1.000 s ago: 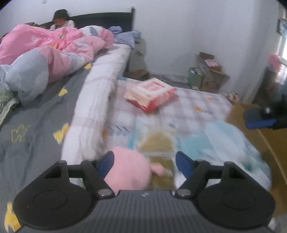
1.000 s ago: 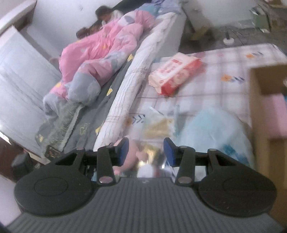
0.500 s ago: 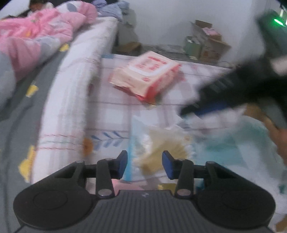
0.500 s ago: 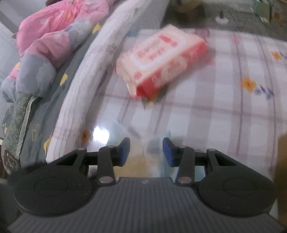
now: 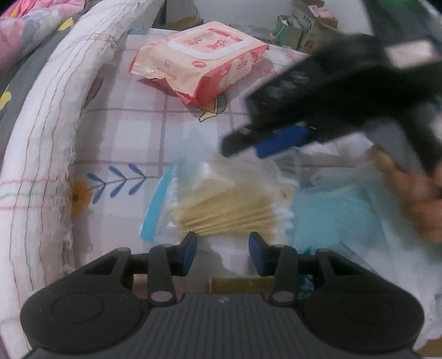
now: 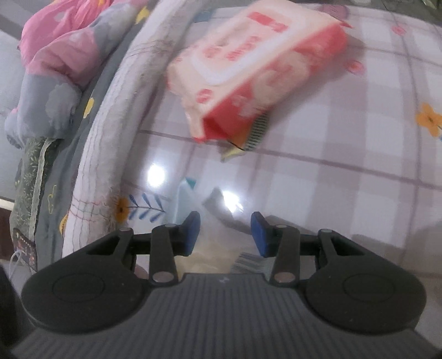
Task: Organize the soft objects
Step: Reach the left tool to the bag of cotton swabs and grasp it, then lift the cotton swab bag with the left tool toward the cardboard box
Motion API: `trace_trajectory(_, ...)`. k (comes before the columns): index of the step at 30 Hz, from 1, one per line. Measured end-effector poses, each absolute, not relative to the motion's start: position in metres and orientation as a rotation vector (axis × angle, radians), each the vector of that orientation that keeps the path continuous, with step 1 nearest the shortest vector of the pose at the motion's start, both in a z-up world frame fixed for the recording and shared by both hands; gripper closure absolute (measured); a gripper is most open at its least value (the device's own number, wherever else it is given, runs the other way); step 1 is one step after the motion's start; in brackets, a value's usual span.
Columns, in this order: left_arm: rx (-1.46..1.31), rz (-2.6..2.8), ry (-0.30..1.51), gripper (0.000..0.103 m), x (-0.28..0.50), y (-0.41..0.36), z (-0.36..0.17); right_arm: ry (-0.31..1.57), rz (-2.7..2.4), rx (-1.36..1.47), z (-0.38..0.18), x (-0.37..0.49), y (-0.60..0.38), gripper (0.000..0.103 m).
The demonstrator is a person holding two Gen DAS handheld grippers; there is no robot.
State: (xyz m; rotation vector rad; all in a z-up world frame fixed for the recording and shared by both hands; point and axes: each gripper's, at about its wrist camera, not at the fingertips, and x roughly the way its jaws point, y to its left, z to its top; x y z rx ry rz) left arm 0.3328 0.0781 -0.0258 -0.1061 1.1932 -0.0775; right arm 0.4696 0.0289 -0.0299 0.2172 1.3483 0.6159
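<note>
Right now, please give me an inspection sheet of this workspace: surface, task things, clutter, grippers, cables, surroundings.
Surface: checked bedsheet with flower prints, beside a white rolled quilt edge.
Job's things: clear bag of beige pads lying flat; pale blue soft pack to its right.
Clutter: pink wipes pack lying farther back on the sheet.
Grippers: left gripper open, just short of the clear bag; right gripper open, low over the same bag.
Cables: nothing seen.
Surroundings: pink duvet; cardboard boxes by the wall.
</note>
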Motion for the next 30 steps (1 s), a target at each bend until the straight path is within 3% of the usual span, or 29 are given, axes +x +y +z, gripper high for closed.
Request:
trace_trajectory(5, -0.035, -0.051, 1.157, 0.052, 0.342, 0.07, -0.023, 1.376, 0.584, 0.254, -0.03, 0.464, 0.0, 0.061)
trace_trajectory(12, -0.052, -0.007, 1.133, 0.048, 0.342, 0.076, -0.013, 1.354, 0.599, 0.298, -0.026, 0.463, -0.016, 0.061)
trace_trajectory(14, -0.088, -0.04, 1.141, 0.04, 0.338, 0.076, -0.01, 1.337, 0.616, 0.3, -0.023, 0.467, -0.016, 0.056)
trace_trajectory(19, -0.132, -0.071, 1.236, 0.039, 0.348, 0.07, -0.022, 1.383, 0.677, 0.259, -0.032, 0.471, 0.006, 0.045)
trace_trajectory(24, -0.144, -0.078, 1.25, 0.03, 0.362, 0.065, -0.027, 1.382, 0.686, 0.2, -0.038, 0.469, 0.022, 0.039)
trace_trajectory(27, -0.142, -0.075, 1.244, 0.027, 0.366, 0.061, -0.027, 1.375, 0.672, 0.202, -0.038, 0.469, 0.023, 0.048)
trace_trajectory(29, -0.165, -0.081, 1.233, 0.035, 0.366, 0.061, -0.025, 1.37, 0.663, 0.213, -0.038, 0.468, 0.022, 0.064)
trace_trajectory(30, -0.185, -0.085, 1.228, 0.039, 0.366, 0.061, -0.024, 1.37, 0.669, 0.238, -0.038, 0.469, 0.02, 0.066)
